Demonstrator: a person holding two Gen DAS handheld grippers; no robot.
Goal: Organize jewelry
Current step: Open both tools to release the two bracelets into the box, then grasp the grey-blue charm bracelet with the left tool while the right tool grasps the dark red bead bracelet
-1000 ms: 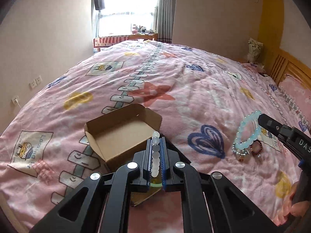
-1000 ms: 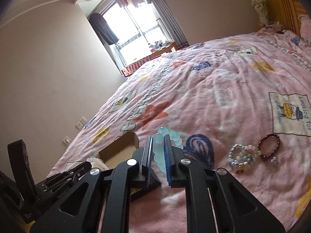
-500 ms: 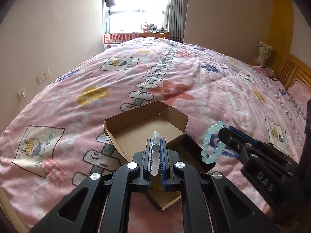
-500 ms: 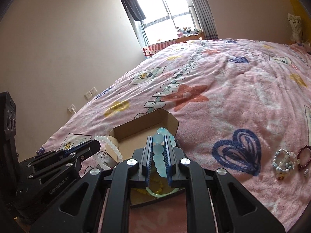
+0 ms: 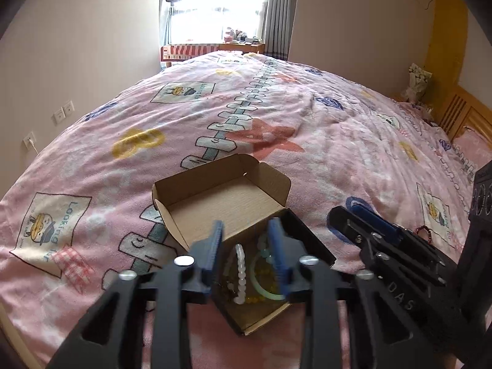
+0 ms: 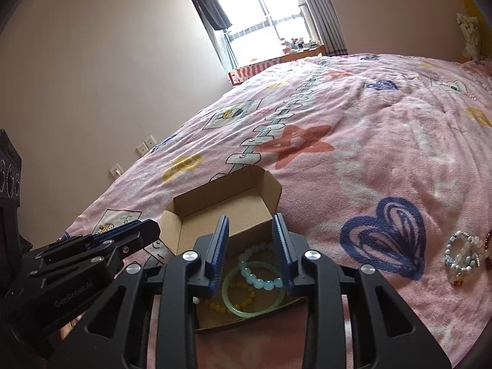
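An open cardboard box (image 5: 215,196) (image 6: 227,203) lies on the pink bedspread. My left gripper (image 5: 246,249) is open over it, and a white bead bracelet (image 5: 241,273) lies in the box below. My right gripper (image 6: 250,249) is also open over the box, above a light blue bead bracelet (image 6: 261,279), a green bangle (image 6: 246,304) and yellow beads (image 6: 215,306). Each gripper shows in the other's view, the right one (image 5: 369,224) and the left one (image 6: 129,236).
A pale bead bracelet (image 6: 461,258) and a dark red bracelet (image 5: 426,233) lie on the bedspread to the right of the box. The box lid (image 5: 270,181) stands open at the far side. A wooden headboard (image 5: 461,113) is at the far right.
Both grippers have opened over the box. The white bracelet has dropped from the left one and the light blue bracelet from the right one; both now lie in the box.
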